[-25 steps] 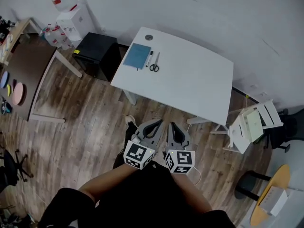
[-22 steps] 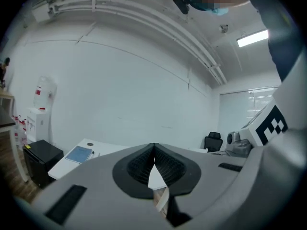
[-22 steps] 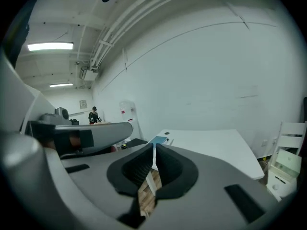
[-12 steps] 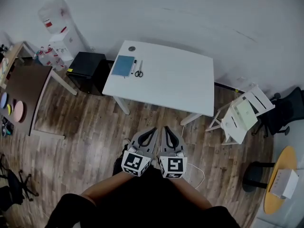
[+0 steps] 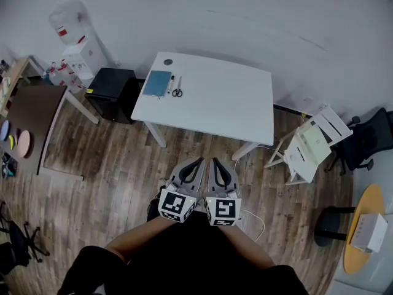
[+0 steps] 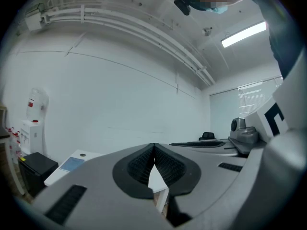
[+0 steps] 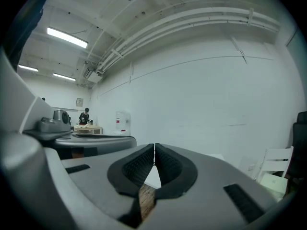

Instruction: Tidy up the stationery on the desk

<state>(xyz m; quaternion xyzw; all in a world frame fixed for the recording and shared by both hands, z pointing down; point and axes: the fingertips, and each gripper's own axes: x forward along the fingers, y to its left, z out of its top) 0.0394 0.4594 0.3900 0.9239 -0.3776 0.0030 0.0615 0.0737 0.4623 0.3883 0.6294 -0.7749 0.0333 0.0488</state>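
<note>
Both claws are pinched shut on nothing: left gripper (image 5: 198,162) and right gripper (image 5: 215,162) sit side by side, well short of the desk (image 5: 233,103). The blue notebook (image 5: 157,83), probably a pen (image 5: 170,84), and the scissors (image 5: 177,90) sit near the tabletop's far-left corner, up ahead and to the left. Their long axes point at the wall, and the left claw's a bit nearer.

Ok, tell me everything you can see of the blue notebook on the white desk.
The blue notebook is a flat rectangle with a plain blue-grey cover that looks like card or paper. It appears closed. It lies flat near the far left corner of the white desk, close to the left edge, and nothing rests on it. A pen lies just to its right, with scissors beyond that. Whether the pen touches the notebook cannot be told, and no print is readable at this size.
</note>
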